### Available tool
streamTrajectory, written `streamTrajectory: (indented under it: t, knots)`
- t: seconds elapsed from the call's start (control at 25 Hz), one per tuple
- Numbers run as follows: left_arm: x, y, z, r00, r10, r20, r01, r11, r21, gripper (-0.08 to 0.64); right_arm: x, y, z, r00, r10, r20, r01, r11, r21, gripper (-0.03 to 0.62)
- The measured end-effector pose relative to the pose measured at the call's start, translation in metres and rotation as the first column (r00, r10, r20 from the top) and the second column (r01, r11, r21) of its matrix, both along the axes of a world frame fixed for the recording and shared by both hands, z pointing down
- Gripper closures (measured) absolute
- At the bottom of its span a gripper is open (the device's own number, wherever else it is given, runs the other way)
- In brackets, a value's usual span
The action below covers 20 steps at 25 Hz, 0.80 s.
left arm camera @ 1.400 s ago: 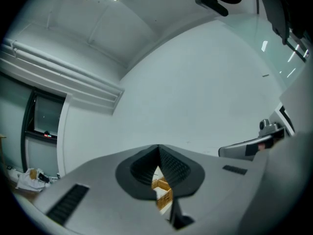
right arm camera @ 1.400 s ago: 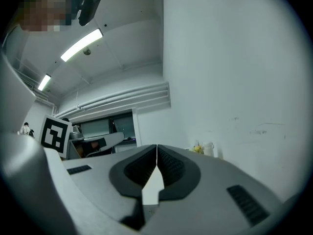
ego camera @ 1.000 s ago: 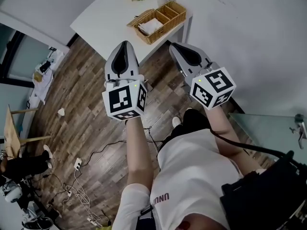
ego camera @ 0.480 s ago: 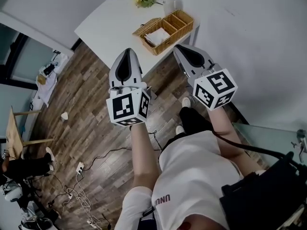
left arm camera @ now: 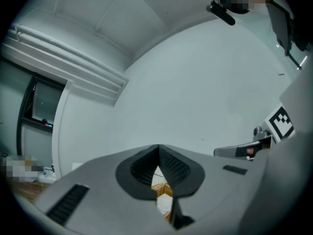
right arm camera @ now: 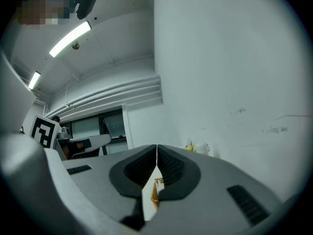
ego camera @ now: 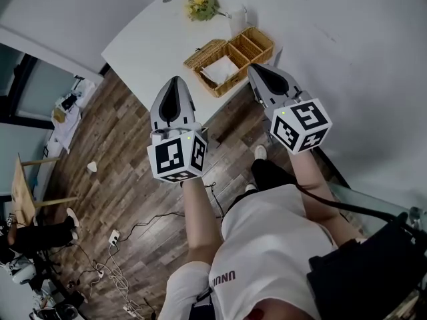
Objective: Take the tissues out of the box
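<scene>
Tissues (ego camera: 219,69): white stack in the large compartment of a wicker basket (ego camera: 261,44) on a white table (ego camera: 147,35), just ahead of and between the jaw tips. Left gripper (ego camera: 175,80) and right gripper (ego camera: 257,68): jaws pressed together, nothing held, both clear of the basket. Head view alone shows the stack; each gripper view gives only a wicker sliver under the closed tips, with the table edge below the left jaws and the wall (right arm camera: 234,58) beside the right.

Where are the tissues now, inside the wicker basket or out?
Inside: the head view shows the white tissues lying in the large compartment of the wicker basket on the table.
</scene>
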State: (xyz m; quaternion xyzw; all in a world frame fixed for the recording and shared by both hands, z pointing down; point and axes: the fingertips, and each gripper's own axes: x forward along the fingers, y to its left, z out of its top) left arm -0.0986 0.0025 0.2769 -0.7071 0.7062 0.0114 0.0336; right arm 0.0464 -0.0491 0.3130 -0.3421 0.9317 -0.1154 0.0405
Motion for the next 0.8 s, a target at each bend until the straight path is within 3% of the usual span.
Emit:
streamTrajectory:
  t: [0.28, 0.8]
  knots:
    - [0.001, -0.035, 0.005, 1.0, -0.026, 0.016, 0.027, 0.999, -0.036, 0.548, 0.002, -0.048, 0.01, 0.999, 0.042, 0.002, -0.042, 0.998, -0.05, 0.571]
    - [-0.003, -0.068, 0.005, 0.997, -0.072, 0.002, 0.072, 0.996, -0.045, 0.548, -0.006, -0.071, 0.038, 0.993, -0.119, -0.014, 0.116, 0.983, -0.14, 0.571]
